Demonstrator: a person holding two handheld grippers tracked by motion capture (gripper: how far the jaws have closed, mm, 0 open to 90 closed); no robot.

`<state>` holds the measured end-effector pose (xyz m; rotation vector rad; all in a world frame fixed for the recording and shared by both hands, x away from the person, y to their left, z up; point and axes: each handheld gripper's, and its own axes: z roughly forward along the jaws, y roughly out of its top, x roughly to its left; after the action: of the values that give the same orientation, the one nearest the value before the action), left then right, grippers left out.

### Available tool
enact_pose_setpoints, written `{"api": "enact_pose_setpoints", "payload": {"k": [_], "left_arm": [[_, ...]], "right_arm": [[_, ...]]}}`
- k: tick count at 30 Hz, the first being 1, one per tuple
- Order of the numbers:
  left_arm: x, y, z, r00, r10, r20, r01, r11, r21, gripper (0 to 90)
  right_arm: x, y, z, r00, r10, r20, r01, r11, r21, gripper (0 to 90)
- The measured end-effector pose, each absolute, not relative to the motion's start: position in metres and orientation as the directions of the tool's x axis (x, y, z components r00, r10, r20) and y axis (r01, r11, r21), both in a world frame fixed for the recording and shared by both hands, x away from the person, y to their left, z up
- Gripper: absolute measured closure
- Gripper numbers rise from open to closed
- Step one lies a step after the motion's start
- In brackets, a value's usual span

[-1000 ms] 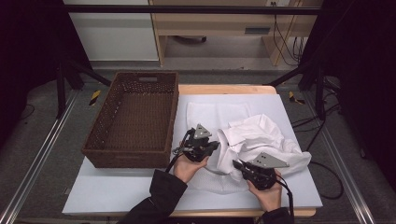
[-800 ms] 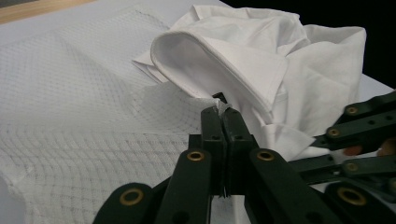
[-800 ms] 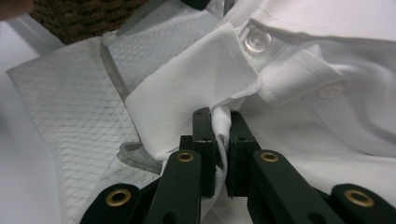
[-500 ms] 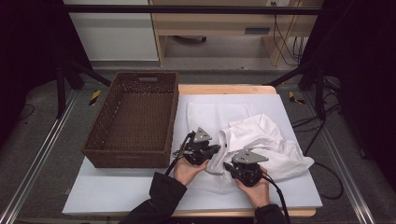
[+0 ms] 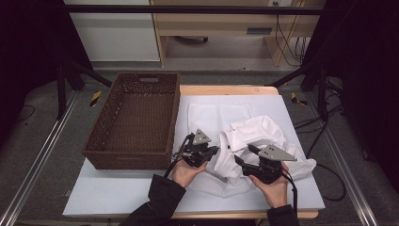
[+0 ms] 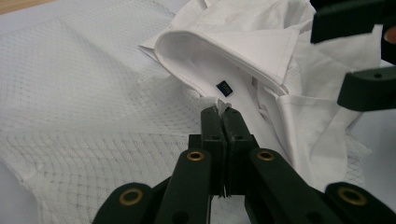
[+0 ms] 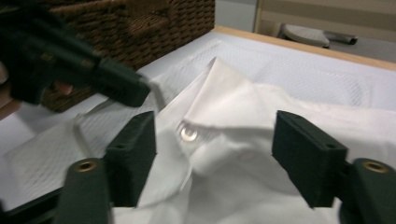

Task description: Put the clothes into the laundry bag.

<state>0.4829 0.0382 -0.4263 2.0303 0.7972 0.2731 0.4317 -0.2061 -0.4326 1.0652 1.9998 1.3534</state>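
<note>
A crumpled white shirt (image 5: 263, 134) lies on a white mesh cloth (image 5: 207, 115) spread over the table. My left gripper (image 5: 217, 149) is shut on a thin edge of the mesh cloth (image 6: 84, 93); a scrap of white sticks out of its tips (image 6: 222, 112) just before the shirt's collar (image 6: 261, 51). My right gripper (image 5: 243, 153) stands open, its jaws having just been opening. They straddle the buttoned collar (image 7: 243, 121) without pressing it (image 7: 215, 154). The left gripper (image 7: 144, 93) lifts the mesh at that view's upper left.
A brown wicker basket (image 5: 136, 155) sits empty at the table's left, close beside my left hand. The white table board (image 5: 117, 193) shows bare in front. Black frame posts and cables (image 5: 324, 174) flank the table on the right.
The right gripper swung left toward the left gripper, then drew back right and a little up, its jaws going from shut to wide open. The left gripper kept still and shut.
</note>
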Motion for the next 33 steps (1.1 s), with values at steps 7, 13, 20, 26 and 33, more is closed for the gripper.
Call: {"api": "enact_pose_setpoints", "payload": {"k": [7,13,20,26,33], "left_arm": [[0.481,0.039,-0.426,0.773,0.626,-0.099,0.419,-0.387,0.822,89.0],[0.482,0.04,-0.43,0.776,0.622,-0.1,0.423,-0.396,0.815,89.1],[0.485,0.043,-0.429,0.763,0.635,-0.121,0.443,-0.378,0.813,89.0],[0.491,0.045,-0.422,0.735,0.665,-0.136,0.464,-0.347,0.815,89.0],[0.491,0.038,-0.408,0.729,0.672,-0.128,0.448,-0.328,0.832,89.1]], "right_arm": [[0.465,-0.19,-0.439,-0.54,0.84,0.051,0.394,0.199,0.897,16.5],[0.472,-0.179,-0.458,-0.556,0.828,0.074,0.461,0.233,0.856,41.5],[0.46,-0.191,-0.446,-0.568,0.822,0.031,0.426,0.261,0.866,84.9],[0.428,-0.207,-0.432,-0.652,0.758,-0.001,0.299,0.258,0.919,85.4],[0.42,-0.194,-0.442,-0.708,0.706,-0.02,0.299,0.325,0.897,85.4]]}}
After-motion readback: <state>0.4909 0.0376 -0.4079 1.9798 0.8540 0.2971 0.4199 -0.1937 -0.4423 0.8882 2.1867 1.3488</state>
